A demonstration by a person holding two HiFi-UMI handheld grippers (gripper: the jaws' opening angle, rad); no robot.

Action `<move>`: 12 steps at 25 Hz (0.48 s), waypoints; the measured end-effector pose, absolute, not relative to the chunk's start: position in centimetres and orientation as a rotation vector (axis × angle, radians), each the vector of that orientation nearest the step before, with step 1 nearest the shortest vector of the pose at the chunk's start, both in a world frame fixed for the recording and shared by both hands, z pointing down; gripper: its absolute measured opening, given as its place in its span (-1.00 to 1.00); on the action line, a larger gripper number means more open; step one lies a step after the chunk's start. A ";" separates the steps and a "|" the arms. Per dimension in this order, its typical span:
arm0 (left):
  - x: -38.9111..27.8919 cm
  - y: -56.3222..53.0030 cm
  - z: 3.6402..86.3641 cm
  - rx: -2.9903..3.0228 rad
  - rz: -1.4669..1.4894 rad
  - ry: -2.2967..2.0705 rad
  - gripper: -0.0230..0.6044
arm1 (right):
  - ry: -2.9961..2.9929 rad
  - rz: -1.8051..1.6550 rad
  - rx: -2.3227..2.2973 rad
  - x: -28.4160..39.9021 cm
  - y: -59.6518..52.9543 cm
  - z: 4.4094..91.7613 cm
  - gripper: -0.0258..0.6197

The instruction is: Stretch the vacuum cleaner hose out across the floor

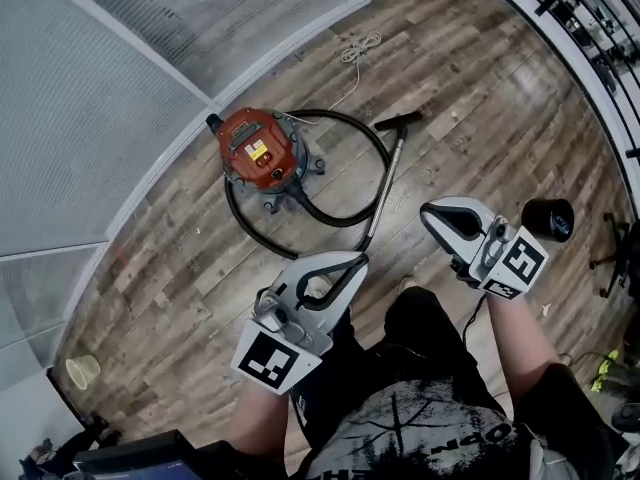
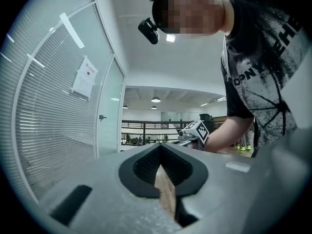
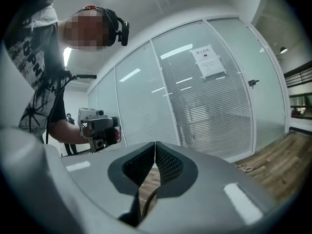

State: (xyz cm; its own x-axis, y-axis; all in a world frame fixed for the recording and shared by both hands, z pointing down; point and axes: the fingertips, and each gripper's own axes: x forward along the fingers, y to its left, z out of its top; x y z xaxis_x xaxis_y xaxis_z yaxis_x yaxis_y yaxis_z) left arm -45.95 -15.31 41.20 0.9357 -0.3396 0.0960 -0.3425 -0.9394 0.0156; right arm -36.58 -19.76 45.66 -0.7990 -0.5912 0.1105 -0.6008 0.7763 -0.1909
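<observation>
on floor point(image 1: 470, 108), red vacuum point(image 1: 272, 164), yellow label point(image 1: 259, 151) illegible

Left tool point(image 1: 352, 261): jaws are pressing together, gripping nothing; pointing forward, roughly level.
Right tool point(image 1: 432, 214): jaws are meeting, empty; tip is angling toward the other tool.
Left forearm point(image 1: 262, 420): extending forward, bare.
Right forearm point(image 1: 517, 340): extending forward, bare.
Spacing: tools are hovering apart.
</observation>
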 end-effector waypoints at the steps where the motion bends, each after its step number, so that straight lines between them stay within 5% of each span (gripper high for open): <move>1: -45.4 -15.9 43.1 3.062 0.157 -0.558 -0.92 | -2.908 0.346 0.961 -36.0 -20.2 47.7 -0.87; 12: -41.3 -21.7 67.5 3.003 0.256 -0.711 -0.92 | -2.859 0.518 0.875 -31.0 -25.2 76.2 -0.44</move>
